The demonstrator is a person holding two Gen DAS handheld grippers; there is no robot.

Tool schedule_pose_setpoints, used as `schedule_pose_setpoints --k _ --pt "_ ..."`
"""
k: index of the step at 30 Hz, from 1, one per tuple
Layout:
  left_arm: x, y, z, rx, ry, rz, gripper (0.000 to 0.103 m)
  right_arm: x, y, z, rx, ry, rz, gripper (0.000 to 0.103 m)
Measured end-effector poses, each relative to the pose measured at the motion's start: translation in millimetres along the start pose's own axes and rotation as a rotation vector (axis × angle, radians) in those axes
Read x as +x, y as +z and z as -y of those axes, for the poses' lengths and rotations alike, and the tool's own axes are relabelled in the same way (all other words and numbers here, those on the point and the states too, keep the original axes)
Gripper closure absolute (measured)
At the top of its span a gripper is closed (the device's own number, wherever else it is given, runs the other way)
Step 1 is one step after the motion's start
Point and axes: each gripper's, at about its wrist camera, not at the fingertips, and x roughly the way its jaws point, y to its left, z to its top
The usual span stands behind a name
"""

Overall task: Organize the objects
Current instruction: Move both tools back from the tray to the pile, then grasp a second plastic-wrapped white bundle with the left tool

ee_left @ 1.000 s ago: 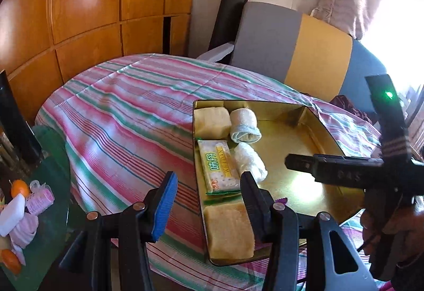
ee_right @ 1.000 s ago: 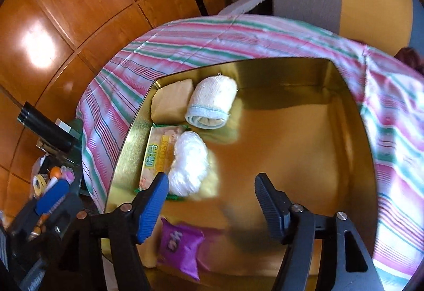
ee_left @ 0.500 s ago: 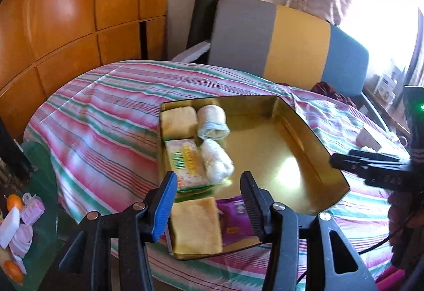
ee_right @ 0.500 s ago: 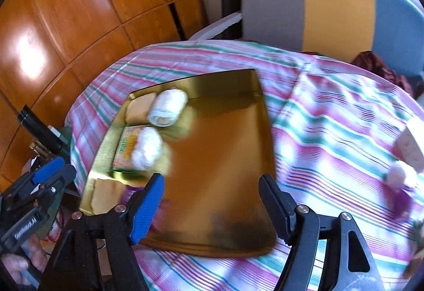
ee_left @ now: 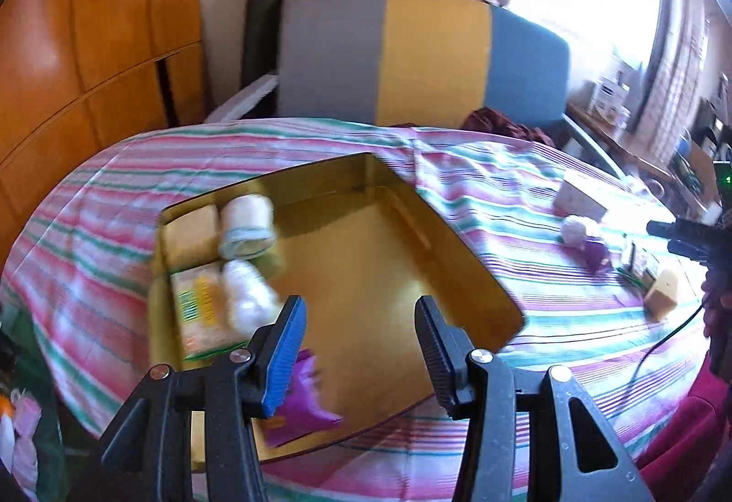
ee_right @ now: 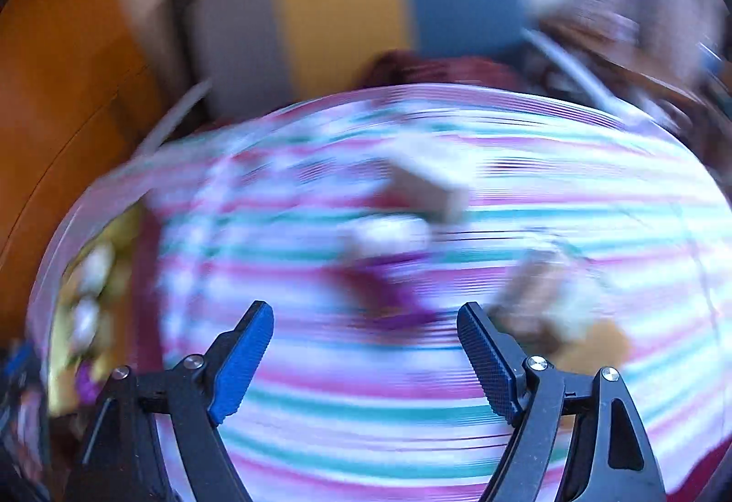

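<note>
The left gripper [ee_left: 359, 346] hangs with fingers spread, empty, over the near edge of the gold tray [ee_left: 476, 273] on the striped worktop [ee_left: 100, 227]. The right gripper [ee_right: 366, 360], fingers also spread and empty, faces blurred loose items on the cloth. A purple packet [ee_left: 304, 403], rolled towels [ee_left: 244, 221] and a green packet [ee_left: 201, 310] lie in the tray's left side.

Glossy gold metal tray [ee_left: 457, 269], striped cloth table cover [ee_left: 526, 200], polished wood panels [ee_left: 91, 22]
</note>
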Motion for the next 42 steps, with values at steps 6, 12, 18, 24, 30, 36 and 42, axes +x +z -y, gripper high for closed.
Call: schedule_pose_setpoints --k 6,12,18,24,30,36,42 --pt "14 17 52 0.081 -0.087 -0.03 0.053 -7 0 107 0.373 -0.096 0.091 0.019" --pt "35 26 105 0.14 -0.167 -0.072 0.053 -21 -7 152 0.596 -0.079 0.152 0.017" --pt "61 38 148 0.17 -0.243 -0.13 0.053 -19 -11 154 0.65 -0.043 0.145 0.016" --pt "99 48 176 0.14 -0.281 -0.223 0.053 -9 -14 149 0.644 -0.005 0.104 0.015" --pt "133 62 198 0.091 -0.335 -0.293 0.053 -3 -13 143 0.615 0.023 0.077 0.013" --pt "167 76 224 0.066 -0.38 -0.35 0.045 -1 -12 140 0.603 0.052 0.063 0.013" --pt "201 91 252 0.057 -0.392 -0.385 0.03 4 -11 135 0.584 0.07 0.043 0.012"
